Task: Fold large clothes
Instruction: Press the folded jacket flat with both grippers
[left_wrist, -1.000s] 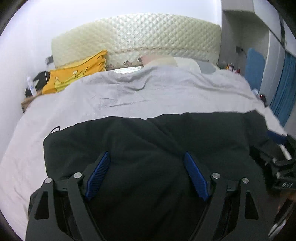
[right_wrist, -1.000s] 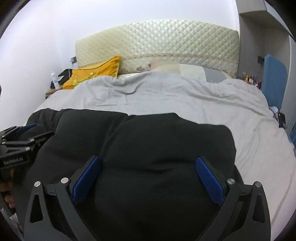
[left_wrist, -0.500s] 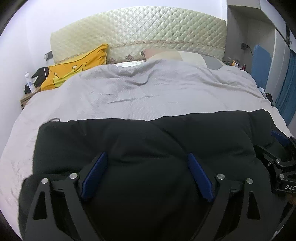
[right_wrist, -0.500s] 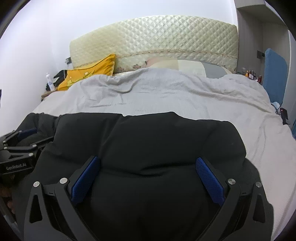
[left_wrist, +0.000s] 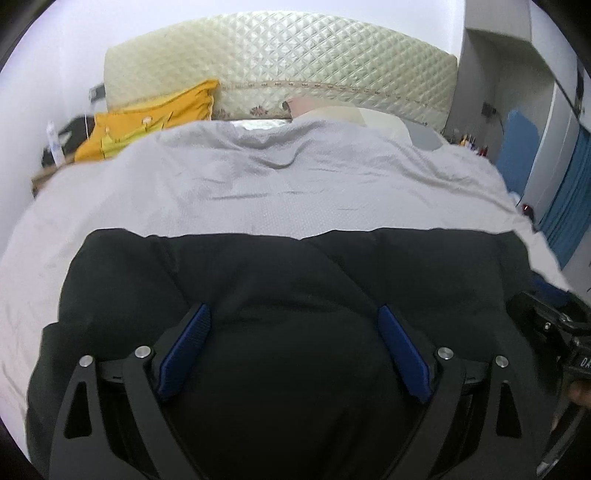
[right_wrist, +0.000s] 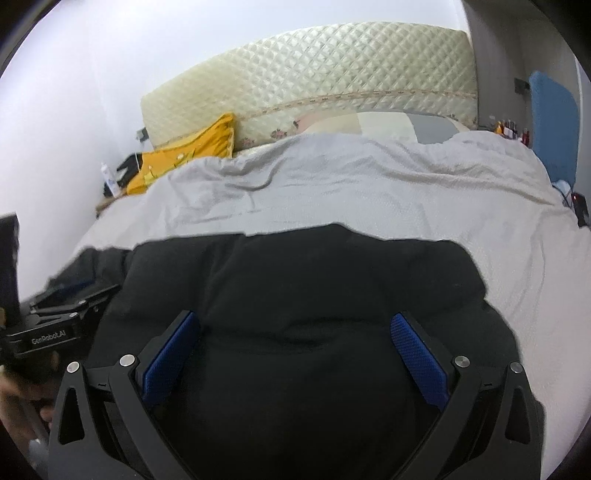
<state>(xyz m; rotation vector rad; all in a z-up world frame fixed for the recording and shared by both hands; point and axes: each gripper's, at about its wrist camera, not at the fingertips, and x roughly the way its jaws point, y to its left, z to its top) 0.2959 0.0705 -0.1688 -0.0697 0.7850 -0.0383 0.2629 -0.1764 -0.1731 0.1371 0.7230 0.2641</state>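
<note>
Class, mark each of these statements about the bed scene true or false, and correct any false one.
1. The black garment lies on the grey bedcover. True.
2. The pillow by the headboard is green. False: it is yellow.
3. Both the left gripper and the right gripper have their jaws wide apart. True.
4. The gripper pads are red. False: they are blue.
</note>
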